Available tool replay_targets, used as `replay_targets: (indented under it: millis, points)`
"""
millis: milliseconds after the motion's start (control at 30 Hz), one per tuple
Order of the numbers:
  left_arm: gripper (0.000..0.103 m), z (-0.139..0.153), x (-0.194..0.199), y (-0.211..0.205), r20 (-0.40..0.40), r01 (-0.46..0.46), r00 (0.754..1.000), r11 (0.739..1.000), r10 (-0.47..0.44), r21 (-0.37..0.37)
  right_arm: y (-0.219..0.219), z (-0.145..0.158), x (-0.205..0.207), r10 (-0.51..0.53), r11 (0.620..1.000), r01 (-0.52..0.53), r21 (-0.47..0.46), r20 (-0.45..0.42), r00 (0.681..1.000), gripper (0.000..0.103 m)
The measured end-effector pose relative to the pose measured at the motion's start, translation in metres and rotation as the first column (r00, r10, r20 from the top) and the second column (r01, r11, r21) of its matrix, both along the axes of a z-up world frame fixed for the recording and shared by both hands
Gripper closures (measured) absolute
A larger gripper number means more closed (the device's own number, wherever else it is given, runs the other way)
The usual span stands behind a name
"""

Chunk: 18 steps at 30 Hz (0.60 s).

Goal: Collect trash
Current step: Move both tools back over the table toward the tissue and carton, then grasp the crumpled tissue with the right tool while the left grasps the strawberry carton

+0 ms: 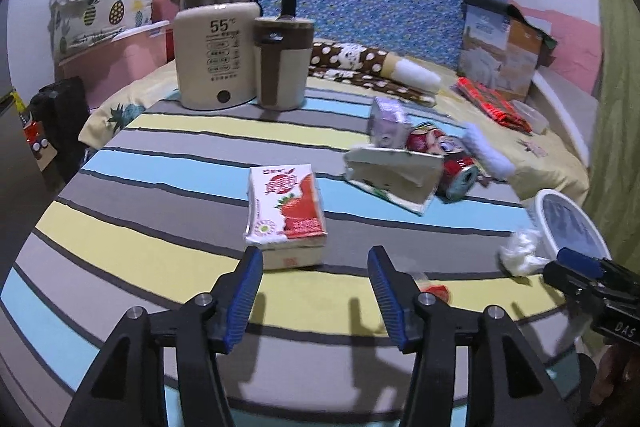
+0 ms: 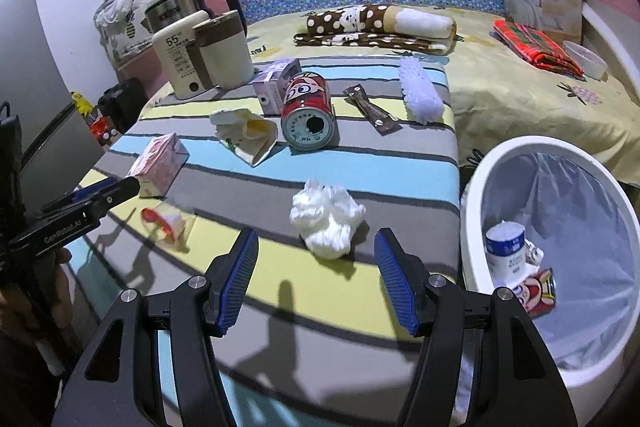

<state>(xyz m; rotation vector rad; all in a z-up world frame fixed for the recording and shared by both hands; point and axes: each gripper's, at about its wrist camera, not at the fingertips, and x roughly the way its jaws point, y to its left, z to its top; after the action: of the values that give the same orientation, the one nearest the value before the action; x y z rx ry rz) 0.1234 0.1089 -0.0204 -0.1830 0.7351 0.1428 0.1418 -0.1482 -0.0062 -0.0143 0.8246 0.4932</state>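
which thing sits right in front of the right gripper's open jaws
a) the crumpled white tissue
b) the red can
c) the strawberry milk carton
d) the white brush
a, since the right wrist view shows the crumpled white tissue lying on the striped cloth just ahead of the right gripper, whose jaws stand open with nothing between them.

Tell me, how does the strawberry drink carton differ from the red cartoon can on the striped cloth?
The strawberry carton is a boxy, pink-and-white pack; the red can is a cylinder with a cartoon face. The carton looks intact, while the can's end has a hole. The carton lies nearer the left gripper. Both lie on their sides.
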Motion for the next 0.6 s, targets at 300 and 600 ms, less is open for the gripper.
replay_targets:
  millis: [300, 600]
  points:
    - [0.049, -0.013, 0.023, 0.012, -0.04, -0.042, 0.998, 0.999, 0.042, 0.02, 0.007, -0.01, 0.021, 0.008, 1.0, -0.009, -0.015, -0.034, 0.999, 0.041]
    - [0.049, -0.01, 0.024, 0.022, -0.021, -0.058, 0.998, 0.998, 0.058, 0.013, 0.009, -0.012, 0.022, 0.023, 0.999, -0.024, -0.03, -0.04, 0.999, 0.071]
